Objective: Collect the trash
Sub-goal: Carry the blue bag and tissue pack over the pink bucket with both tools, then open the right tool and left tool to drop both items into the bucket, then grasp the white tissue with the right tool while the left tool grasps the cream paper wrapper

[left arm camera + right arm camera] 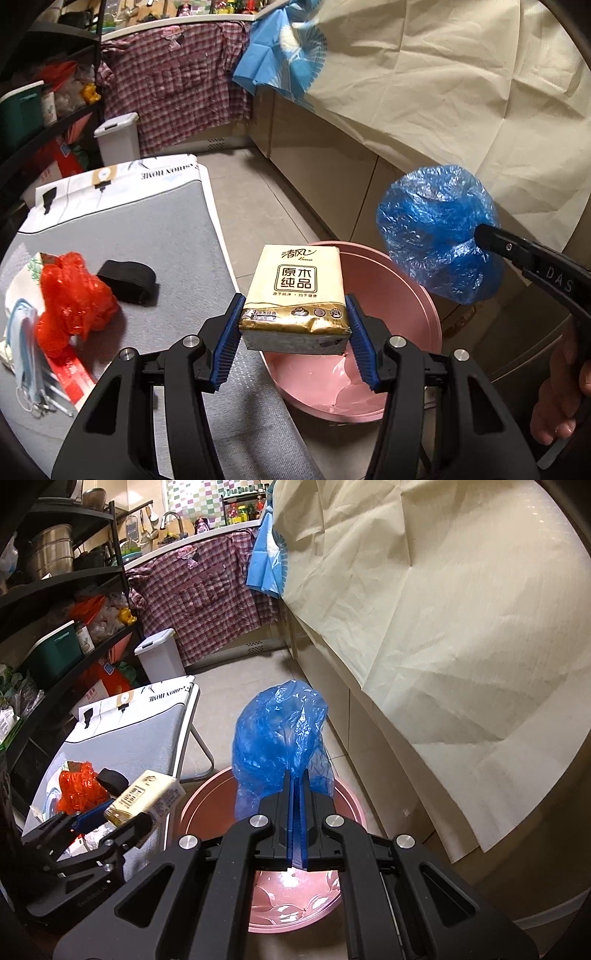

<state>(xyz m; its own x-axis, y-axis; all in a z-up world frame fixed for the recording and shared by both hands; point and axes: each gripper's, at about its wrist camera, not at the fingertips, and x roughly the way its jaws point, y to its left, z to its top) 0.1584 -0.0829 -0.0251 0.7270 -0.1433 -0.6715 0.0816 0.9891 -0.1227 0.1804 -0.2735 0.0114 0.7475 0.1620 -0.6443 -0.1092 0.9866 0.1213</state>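
Left tongs (293, 328) clamp a soft, light tissue pack (295, 291) by its sides above the pink basin (424, 314). Right tongs (297, 808), fully closed, pinch a flimsy, slippery blue plastic bag (277, 731) over the basin.

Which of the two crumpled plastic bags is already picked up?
The blue plastic bag, pinched in the right gripper above the pink basin; the red plastic bag lies untouched on the table.

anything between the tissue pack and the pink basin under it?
Nothing. In the left wrist view the tissue pack, clamped in the left gripper, hangs over the pink basin's near rim with only open air between them.
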